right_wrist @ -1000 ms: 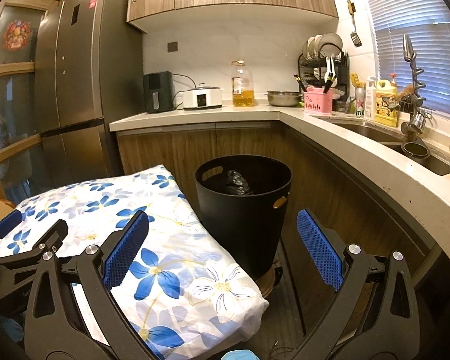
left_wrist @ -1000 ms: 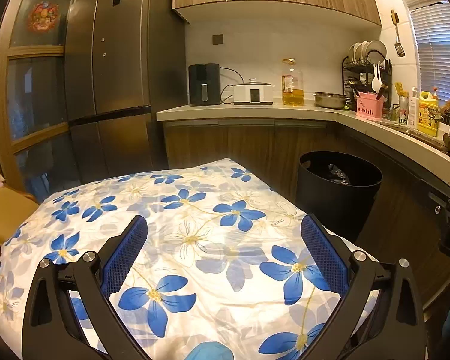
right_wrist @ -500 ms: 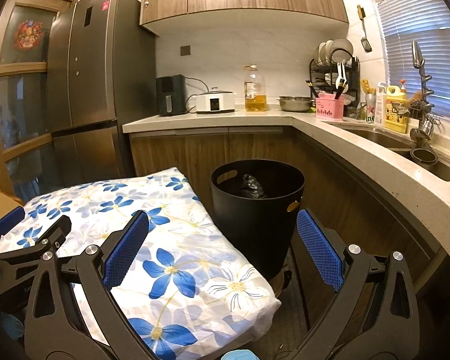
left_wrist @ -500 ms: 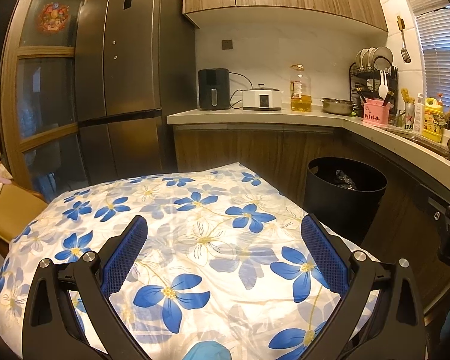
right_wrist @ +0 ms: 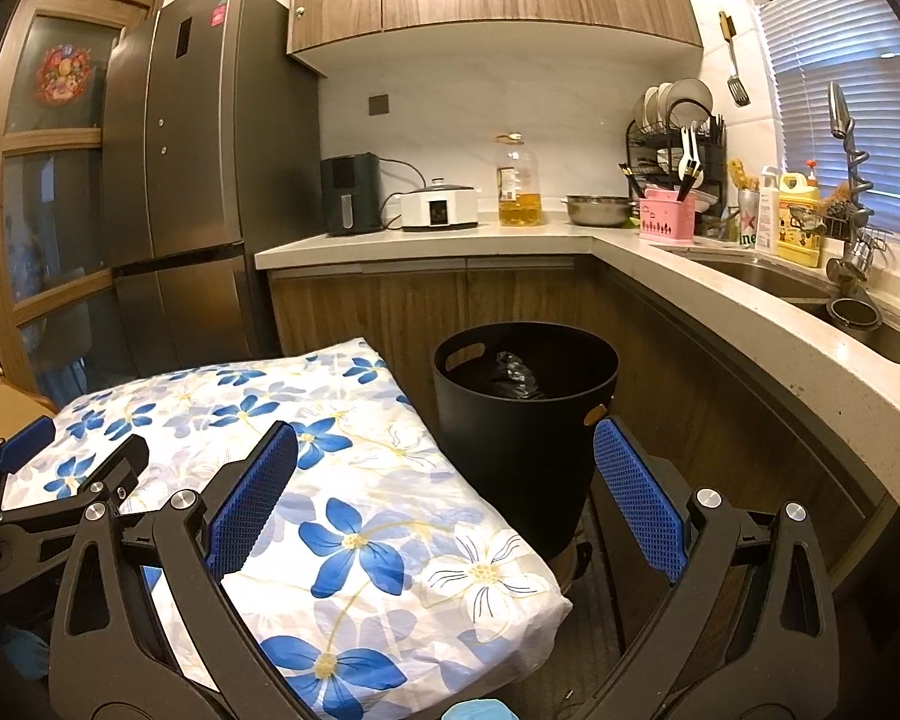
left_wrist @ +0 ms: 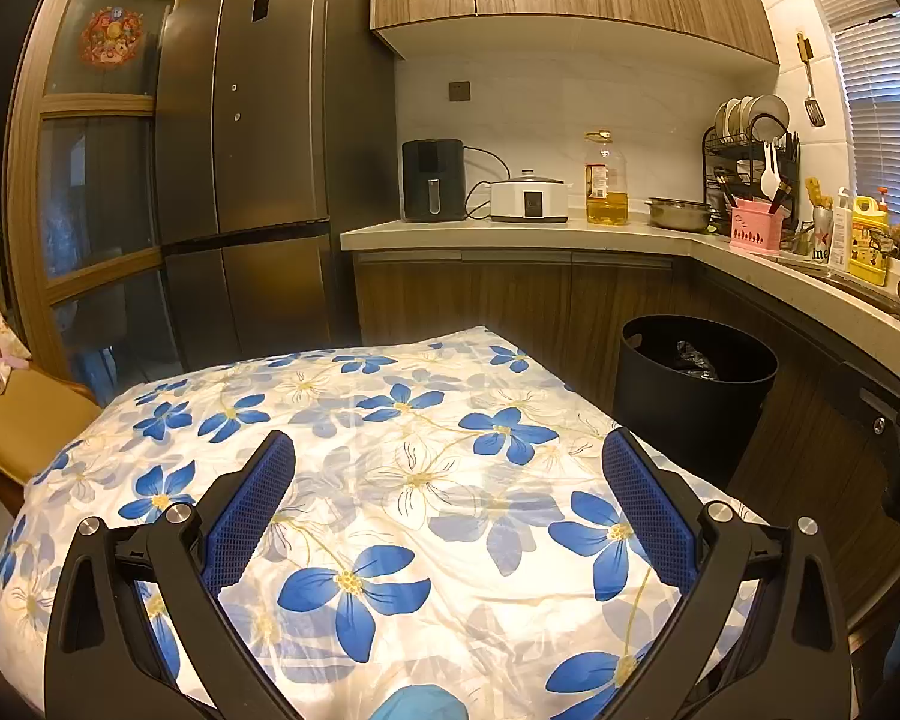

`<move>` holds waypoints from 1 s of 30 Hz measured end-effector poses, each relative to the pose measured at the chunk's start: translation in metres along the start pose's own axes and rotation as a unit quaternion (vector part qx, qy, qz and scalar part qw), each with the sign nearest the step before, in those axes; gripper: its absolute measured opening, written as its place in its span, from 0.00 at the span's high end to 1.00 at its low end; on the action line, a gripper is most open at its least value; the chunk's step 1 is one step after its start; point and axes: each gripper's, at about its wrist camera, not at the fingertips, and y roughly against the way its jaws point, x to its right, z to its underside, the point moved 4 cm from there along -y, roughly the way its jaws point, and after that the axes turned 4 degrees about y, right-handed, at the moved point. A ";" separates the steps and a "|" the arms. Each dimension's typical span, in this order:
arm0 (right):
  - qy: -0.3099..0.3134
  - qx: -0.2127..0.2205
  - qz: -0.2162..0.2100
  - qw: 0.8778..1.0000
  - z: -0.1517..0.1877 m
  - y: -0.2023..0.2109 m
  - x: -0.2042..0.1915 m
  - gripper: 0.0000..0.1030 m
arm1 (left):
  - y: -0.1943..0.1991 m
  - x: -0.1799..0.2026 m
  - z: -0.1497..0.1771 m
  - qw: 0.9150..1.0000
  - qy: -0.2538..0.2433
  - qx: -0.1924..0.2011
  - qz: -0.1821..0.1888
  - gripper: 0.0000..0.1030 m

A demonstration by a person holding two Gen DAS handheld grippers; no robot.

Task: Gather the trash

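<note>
Beyond the wide-spread right gripper [right_wrist: 447,468] — the black bin [right_wrist: 525,438], crumpled trash [right_wrist: 513,373] inside

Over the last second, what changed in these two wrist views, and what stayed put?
Both cameras tilted upward or pulled back: the black bin and flowered table cover sit lower in each view, with more of the wall cupboards showing. Nothing was grasped or released. The left gripper and right gripper stayed open and empty; crumpled plastic stayed in the bin.
</note>
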 end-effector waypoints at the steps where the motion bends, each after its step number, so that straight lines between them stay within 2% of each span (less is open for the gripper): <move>1: 0.000 0.001 0.000 1.000 0.000 0.000 0.000 0.05 | 0.000 -0.001 0.000 1.000 0.001 0.000 0.000 0.05; 30: 0.001 0.005 0.000 1.000 -0.004 0.003 -0.002 0.05 | 0.002 -0.003 0.000 1.000 0.001 0.002 -0.002 0.05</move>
